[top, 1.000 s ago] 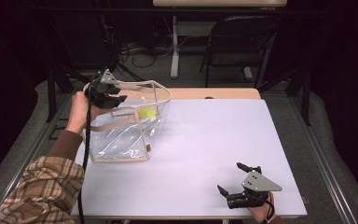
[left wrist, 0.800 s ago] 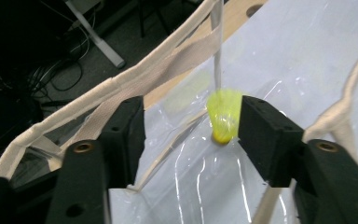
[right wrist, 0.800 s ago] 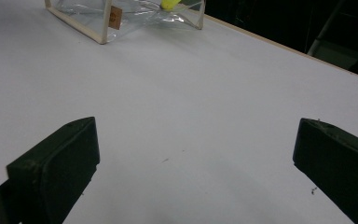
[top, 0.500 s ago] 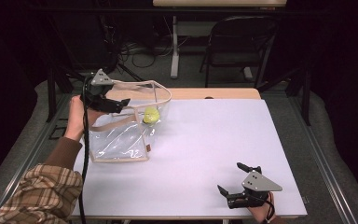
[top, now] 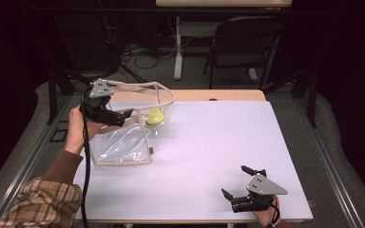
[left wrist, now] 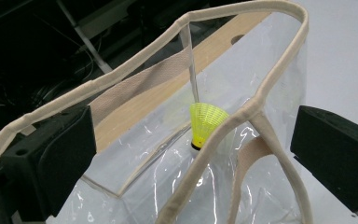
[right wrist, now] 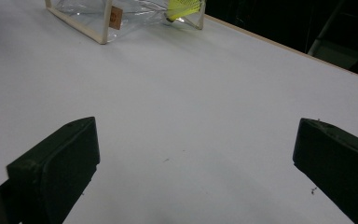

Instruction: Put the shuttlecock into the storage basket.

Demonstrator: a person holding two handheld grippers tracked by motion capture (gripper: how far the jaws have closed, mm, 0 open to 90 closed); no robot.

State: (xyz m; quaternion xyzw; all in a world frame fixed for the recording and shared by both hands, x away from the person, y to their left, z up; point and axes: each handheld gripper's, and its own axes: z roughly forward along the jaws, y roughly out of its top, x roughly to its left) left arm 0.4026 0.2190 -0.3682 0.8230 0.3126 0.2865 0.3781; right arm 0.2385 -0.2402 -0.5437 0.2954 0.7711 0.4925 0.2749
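Observation:
A clear plastic bag (top: 123, 142) with beige trim stands open at the table's left. A yellow shuttlecock (top: 155, 116) rests inside it against the far right wall, cork down. My left gripper (top: 123, 118) hovers at the bag's left rim, pointing at the shuttlecock. Its jaws have just been opening and stand wide apart. In the left gripper view the bag's rim (left wrist: 242, 60) and the shuttlecock (left wrist: 205, 121) lie between and beyond the jaws of the left gripper (left wrist: 193, 158), untouched by the pads. My right gripper (top: 235, 181) rests open near the front right edge, and in its own view the right gripper (right wrist: 196, 154) has bare table between its jaws.
The white table top (top: 209, 142) ends in a wooden strip (top: 209, 95) at the far edge. A dark chair (top: 242, 42) and cables stand on the floor behind. In the right gripper view the bag's base (right wrist: 88, 9) lies far off.
The left gripper has drawn back to the left from over the bag and its jaws have spread. The shuttlecock has left the jaws and now lies inside the bag. The right gripper has kept still.

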